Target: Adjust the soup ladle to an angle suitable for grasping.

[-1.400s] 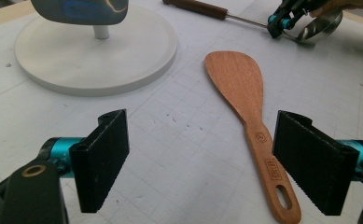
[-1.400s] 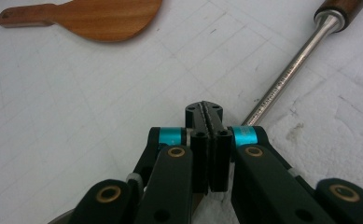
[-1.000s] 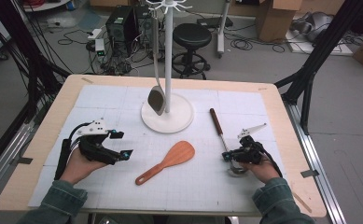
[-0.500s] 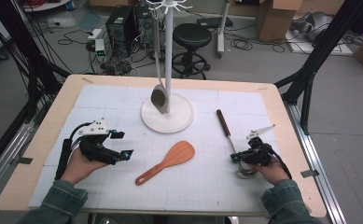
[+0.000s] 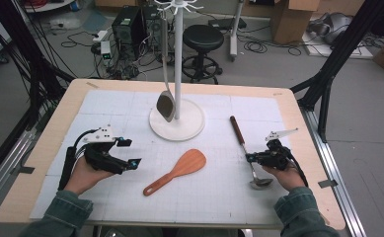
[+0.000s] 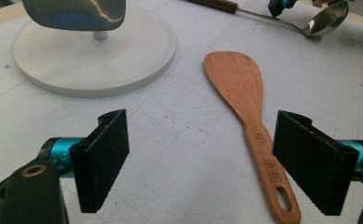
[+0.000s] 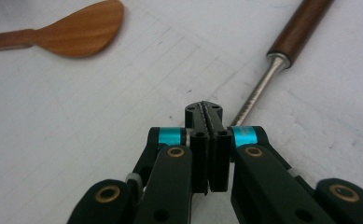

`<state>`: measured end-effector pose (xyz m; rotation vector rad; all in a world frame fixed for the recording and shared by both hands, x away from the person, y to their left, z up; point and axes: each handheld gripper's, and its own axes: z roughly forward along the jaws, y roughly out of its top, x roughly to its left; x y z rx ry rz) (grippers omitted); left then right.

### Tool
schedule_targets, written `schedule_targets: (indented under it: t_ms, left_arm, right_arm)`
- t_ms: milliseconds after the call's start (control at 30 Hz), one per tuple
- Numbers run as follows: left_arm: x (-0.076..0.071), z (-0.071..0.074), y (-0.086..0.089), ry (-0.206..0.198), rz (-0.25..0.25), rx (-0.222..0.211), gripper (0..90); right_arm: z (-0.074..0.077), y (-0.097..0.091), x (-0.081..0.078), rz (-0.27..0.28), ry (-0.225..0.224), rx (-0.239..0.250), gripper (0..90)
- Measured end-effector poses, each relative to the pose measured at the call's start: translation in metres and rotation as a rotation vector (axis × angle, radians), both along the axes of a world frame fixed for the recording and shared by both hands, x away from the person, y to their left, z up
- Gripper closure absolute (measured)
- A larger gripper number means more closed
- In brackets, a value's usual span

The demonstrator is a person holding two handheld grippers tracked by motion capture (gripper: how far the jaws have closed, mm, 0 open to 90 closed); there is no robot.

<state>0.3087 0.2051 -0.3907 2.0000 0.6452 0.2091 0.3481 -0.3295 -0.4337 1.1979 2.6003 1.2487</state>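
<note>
White gridded surface (image 5: 288, 207), cluttered lab floor beyond. The right gripper's (image 5: 251, 158) fingers (image 7: 197, 116) are pressed fully together at the steel shaft of the ladle (image 5: 244, 143), which runs in under their tips; whether they pinch it cannot be told. Over the last second the ladle has shifted slightly right with that hand, so it looks engaged, not yet lifted. The left gripper (image 5: 130, 152) waits wide open and empty, just left of the wooden spatula (image 5: 179, 170). The stand (image 5: 177, 123) sits farther off.
</note>
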Motion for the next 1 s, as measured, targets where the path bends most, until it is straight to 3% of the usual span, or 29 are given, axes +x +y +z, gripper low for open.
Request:
schedule_targets:
  t_ms: [200, 467, 1000]
  left_arm:
    - [0.000, 0.000, 0.000, 0.000, 0.000, 0.000, 19.4]
    - [0.000, 0.000, 0.000, 0.001, 0.001, 0.002, 19.4]
    - [0.000, -0.001, -0.001, 0.002, -0.002, 0.005, 19.4]
  right_arm:
    - [-0.001, -0.004, 0.005, -0.045, -0.027, 0.017, 89.8]
    - [-0.007, -0.005, 0.013, -0.101, -0.038, 0.001, 89.8]
    - [-0.015, 0.001, 0.019, -0.118, -0.045, -0.032, 89.8]
